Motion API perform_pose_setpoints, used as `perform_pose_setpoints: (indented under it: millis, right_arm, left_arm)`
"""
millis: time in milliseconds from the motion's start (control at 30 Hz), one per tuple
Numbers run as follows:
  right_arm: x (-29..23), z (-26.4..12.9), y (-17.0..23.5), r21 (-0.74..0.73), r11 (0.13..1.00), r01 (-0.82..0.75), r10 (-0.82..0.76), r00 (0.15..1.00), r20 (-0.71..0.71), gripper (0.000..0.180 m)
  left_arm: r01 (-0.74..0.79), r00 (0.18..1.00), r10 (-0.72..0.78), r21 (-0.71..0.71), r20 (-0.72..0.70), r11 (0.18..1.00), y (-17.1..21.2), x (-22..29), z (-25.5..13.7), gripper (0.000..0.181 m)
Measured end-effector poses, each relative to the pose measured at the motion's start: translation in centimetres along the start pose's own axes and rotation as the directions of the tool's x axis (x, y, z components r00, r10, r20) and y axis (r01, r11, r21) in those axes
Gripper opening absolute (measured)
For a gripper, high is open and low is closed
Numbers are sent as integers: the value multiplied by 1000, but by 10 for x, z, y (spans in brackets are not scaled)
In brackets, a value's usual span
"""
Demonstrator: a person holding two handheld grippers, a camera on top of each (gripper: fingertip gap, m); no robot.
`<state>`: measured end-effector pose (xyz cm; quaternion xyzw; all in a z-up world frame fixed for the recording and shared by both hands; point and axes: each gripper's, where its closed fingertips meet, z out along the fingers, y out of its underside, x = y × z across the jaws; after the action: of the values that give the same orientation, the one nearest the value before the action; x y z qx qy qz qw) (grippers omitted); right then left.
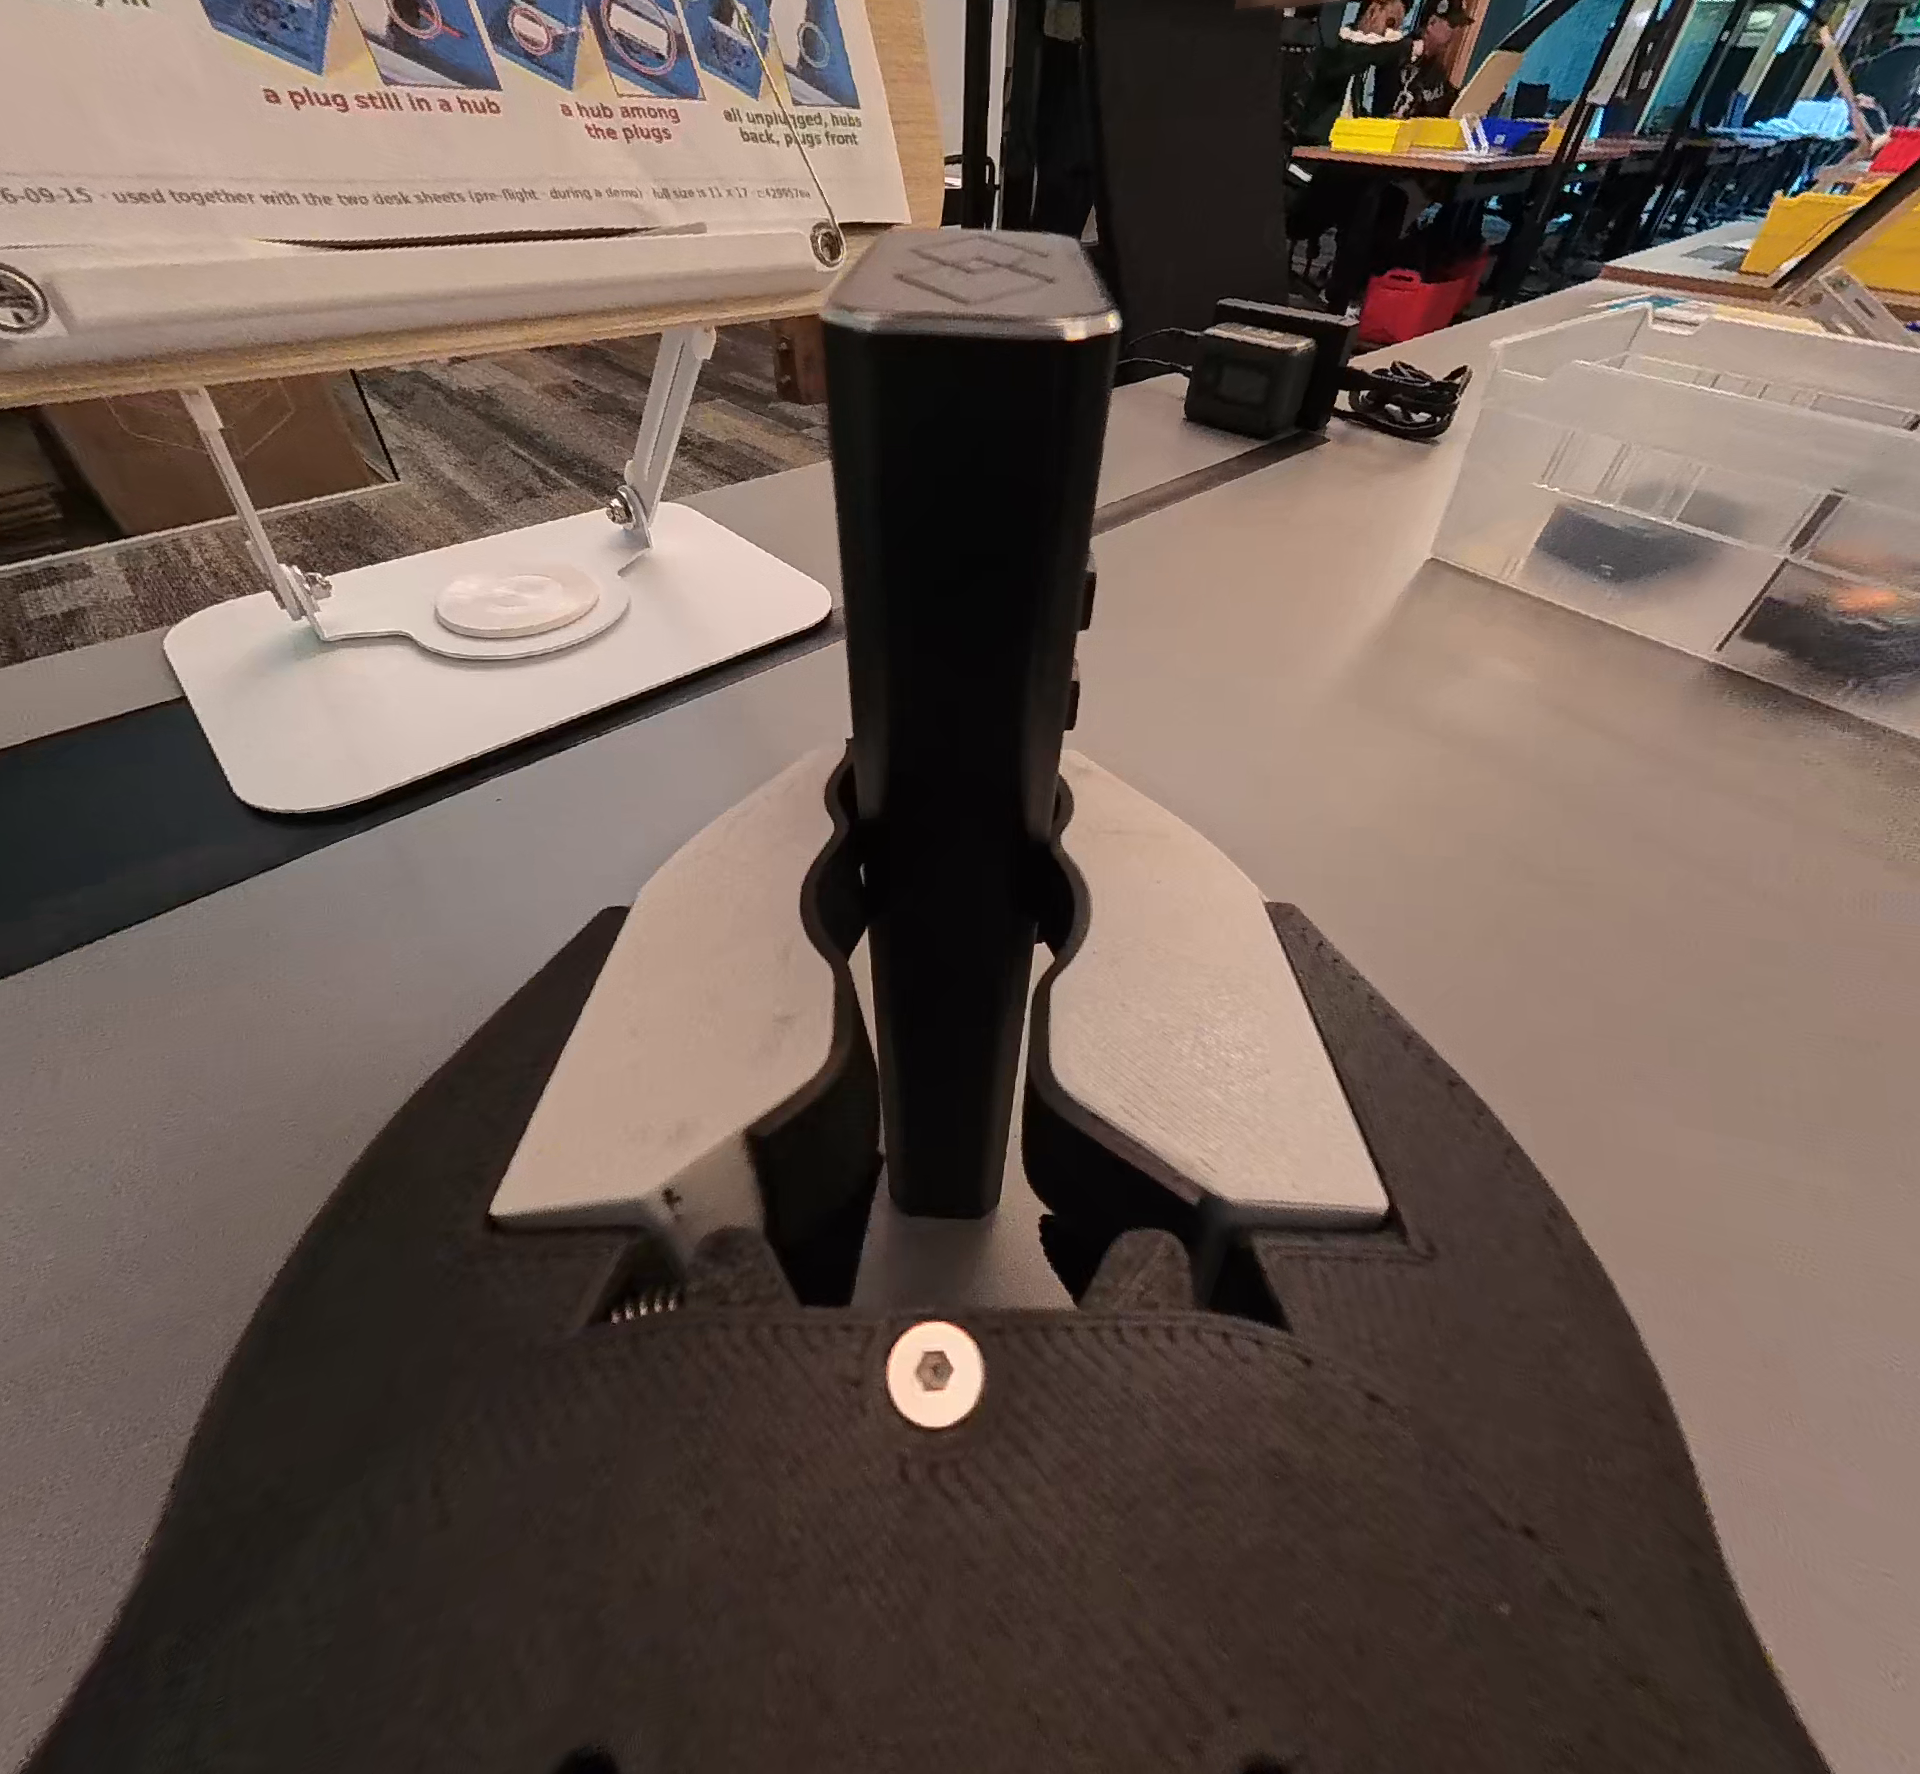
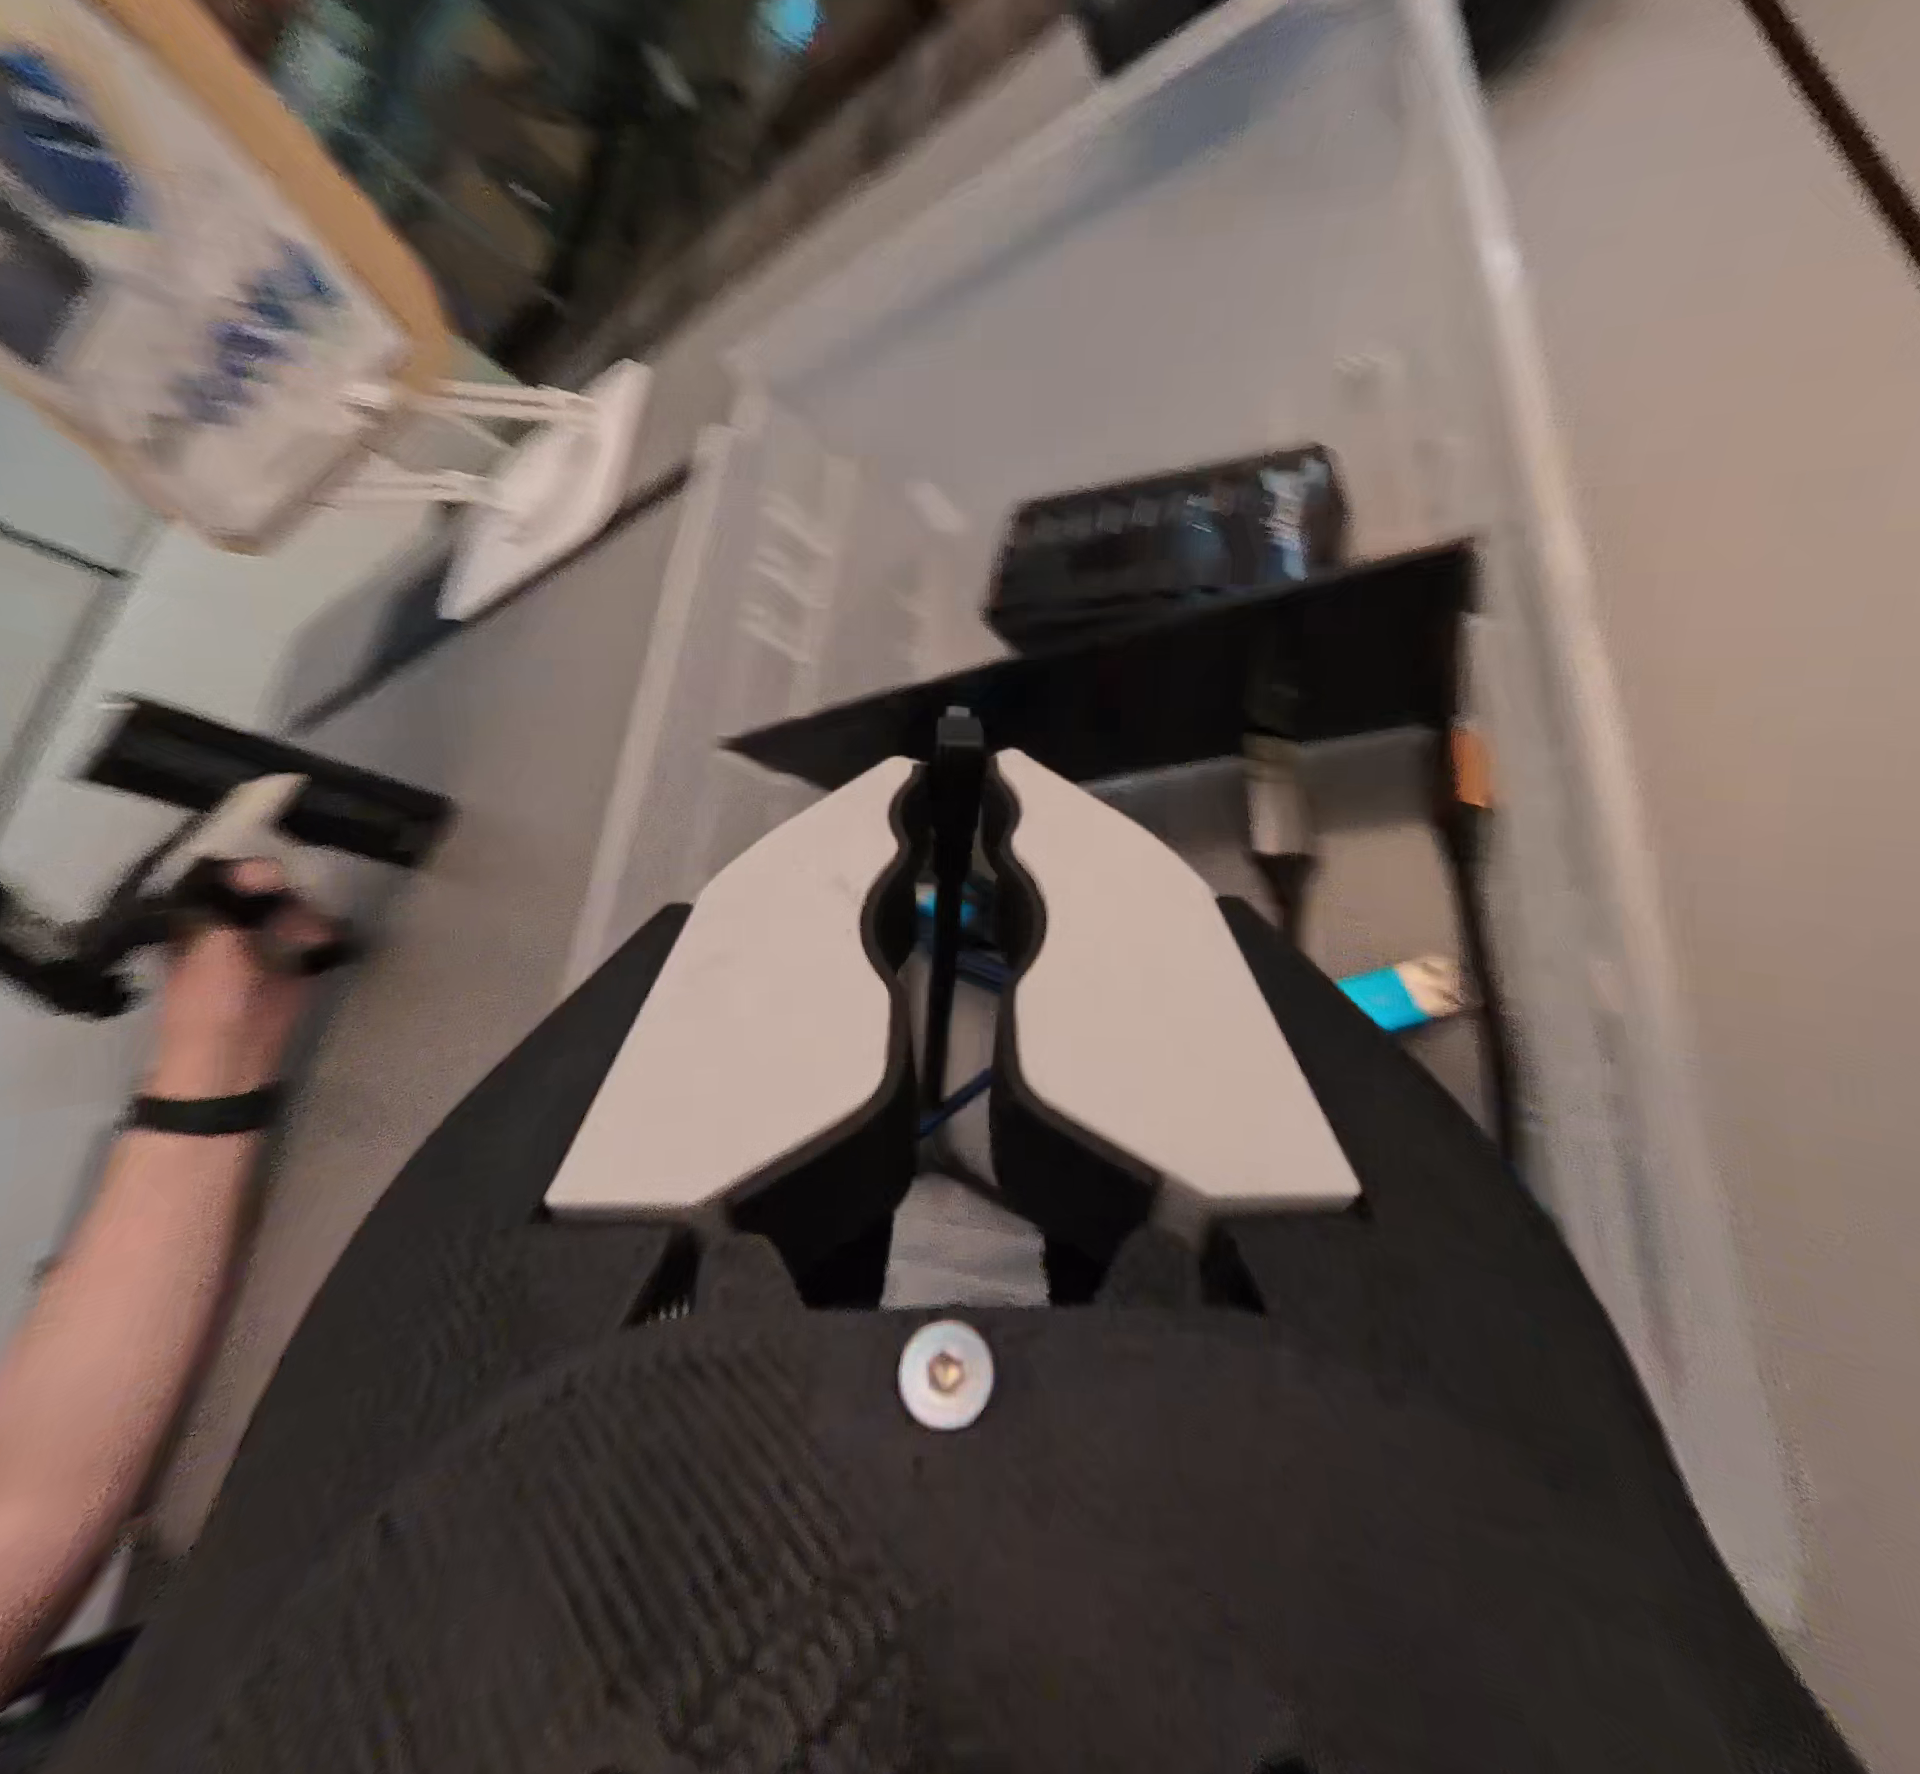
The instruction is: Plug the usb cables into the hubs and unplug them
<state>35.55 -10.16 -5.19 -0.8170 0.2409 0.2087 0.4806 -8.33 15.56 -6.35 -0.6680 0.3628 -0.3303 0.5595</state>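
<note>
The left gripper, with pale grey fingers on a black printed body, pinches a long black rectangular hub and holds it upright, clear of the grey tabletop; no cable shows in any of its ports from here, though most ports face away. The right gripper is pressed together on a thin black cable plug, tip forward, above a clear plastic bin; the plug is not seated in anything, and I judge a plugging step is at hand, though an unplugging just finished cannot be ruled out. By count: two hubs, the held one and a second dark one lying in the bin; one plug gripped; a light blue connector and a silver one in the bin; blur hides the rest.
</note>
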Motion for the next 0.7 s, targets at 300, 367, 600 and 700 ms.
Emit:
perform_pose_setpoints:
  millis: [300,367,600,700]
  right_arm:
    - [22,-28,-52,145,932,331,-264,898,-353,52]
    - [-13,-45,-73,256,860,441,-342,871,-352,51]
    - [-249,-14,15,389,709,589,-703,635,320,48]
    - [-306,19,66,344,812,471,-583,622,523,48]
  left_arm:
    - [24,999,-25,-43,-23,999,0,3,0,28]
    - [97,991,-100,-32,-91,995,-6,13,0,28]
    - [212,837,-209,-53,-506,976,-47,113,-2,27]
    - [253,737,-249,-85,-629,964,-60,153,-9,28]
